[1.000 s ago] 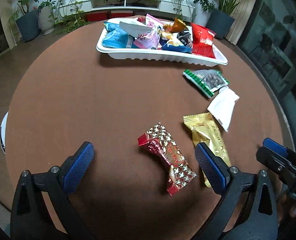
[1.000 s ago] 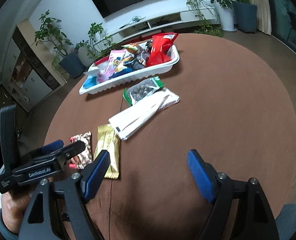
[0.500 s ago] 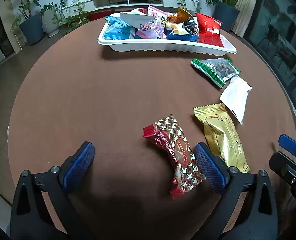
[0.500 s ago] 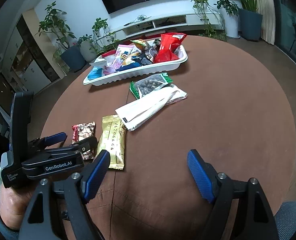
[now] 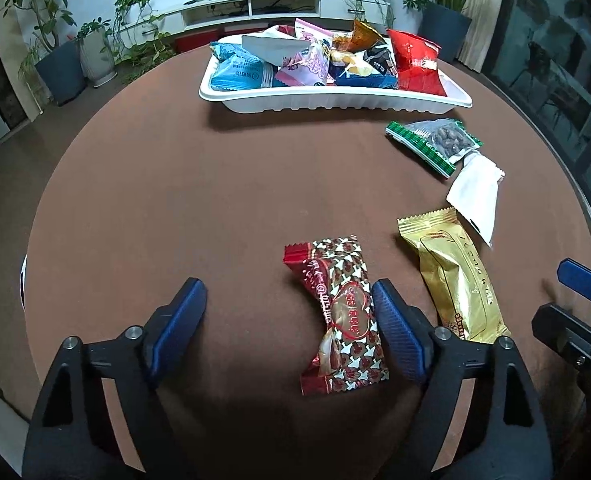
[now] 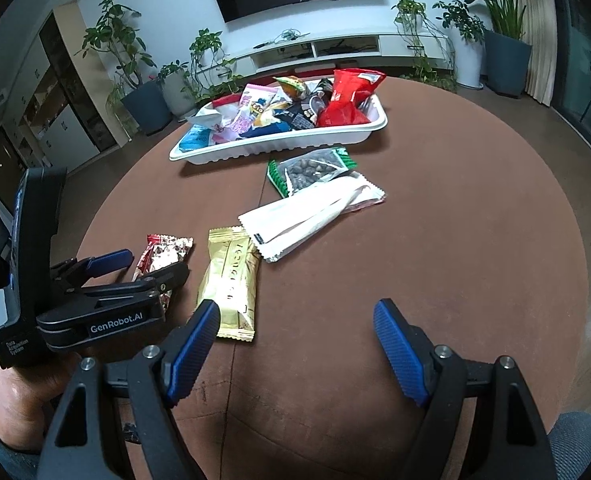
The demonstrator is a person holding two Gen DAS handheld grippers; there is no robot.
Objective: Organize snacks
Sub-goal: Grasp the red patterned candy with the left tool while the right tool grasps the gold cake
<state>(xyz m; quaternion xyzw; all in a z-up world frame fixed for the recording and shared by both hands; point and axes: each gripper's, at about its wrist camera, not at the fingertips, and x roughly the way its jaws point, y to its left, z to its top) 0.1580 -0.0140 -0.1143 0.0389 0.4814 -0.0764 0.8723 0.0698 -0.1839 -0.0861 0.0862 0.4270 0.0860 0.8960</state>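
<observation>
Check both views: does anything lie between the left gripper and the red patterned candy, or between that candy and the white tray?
Nothing visible does. The left gripper is open over the red patterned candy, its jaws just closing. Bare brown table lies between it and the white tray.

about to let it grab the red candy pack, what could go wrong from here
The red patterned packet sits off-centre in the left gripper, against its right-hand pad and far from the other; the jaws, which have just been closing, may shove it sideways or catch only an edge.

The gold packet lies just beyond that pad and could get nudged.

The right gripper hovers close by, so the two grippers might bump.
</observation>
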